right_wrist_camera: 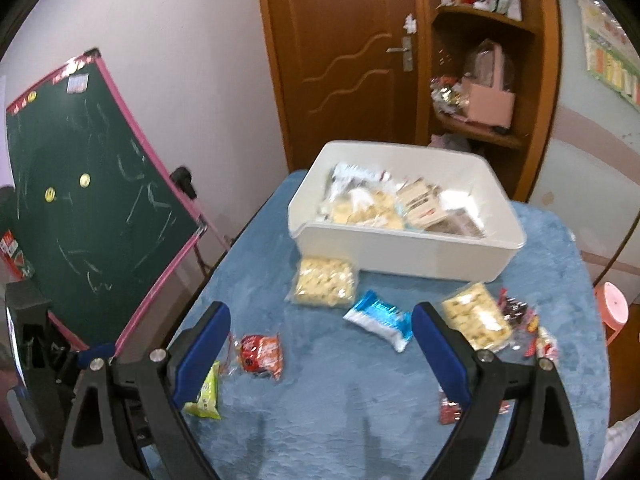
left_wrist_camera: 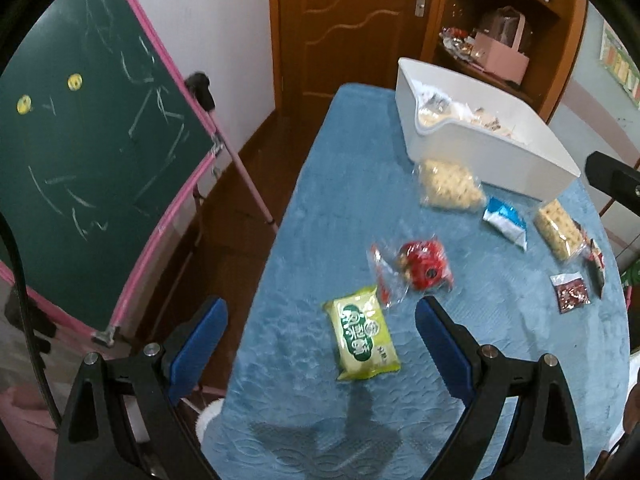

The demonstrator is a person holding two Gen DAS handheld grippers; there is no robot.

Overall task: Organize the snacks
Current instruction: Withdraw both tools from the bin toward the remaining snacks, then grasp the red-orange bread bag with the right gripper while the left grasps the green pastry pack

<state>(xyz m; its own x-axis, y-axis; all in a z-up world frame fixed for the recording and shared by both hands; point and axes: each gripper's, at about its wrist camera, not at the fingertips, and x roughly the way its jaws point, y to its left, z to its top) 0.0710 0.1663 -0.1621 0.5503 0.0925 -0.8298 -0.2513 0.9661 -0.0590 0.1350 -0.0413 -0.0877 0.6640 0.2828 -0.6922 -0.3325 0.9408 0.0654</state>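
A white bin (left_wrist_camera: 472, 148) (right_wrist_camera: 404, 248) holding several snack packs stands at the far end of the blue-covered table (left_wrist_camera: 320, 208) (right_wrist_camera: 340, 400). Loose on the cloth lie a green pack (left_wrist_camera: 362, 334) (right_wrist_camera: 206, 394), a red pack (left_wrist_camera: 420, 266) (right_wrist_camera: 260, 354), a blue-and-white pack (left_wrist_camera: 505, 222) (right_wrist_camera: 380, 318) and two clear cracker packs (left_wrist_camera: 450, 186) (right_wrist_camera: 324, 284), (left_wrist_camera: 558, 230) (right_wrist_camera: 476, 316). My left gripper (left_wrist_camera: 322, 320) is open and empty above the green pack. My right gripper (right_wrist_camera: 322, 328) is open and empty above the table's middle.
A green chalkboard (left_wrist_camera: 88, 152) (right_wrist_camera: 88, 184) on a pink easel stands left of the table. A wooden door (left_wrist_camera: 352, 20) and shelf (left_wrist_camera: 500, 40) are behind. Small dark red packs (left_wrist_camera: 570, 292) (right_wrist_camera: 516, 312) lie near the right edge. A pink stool (right_wrist_camera: 612, 312) is at right.
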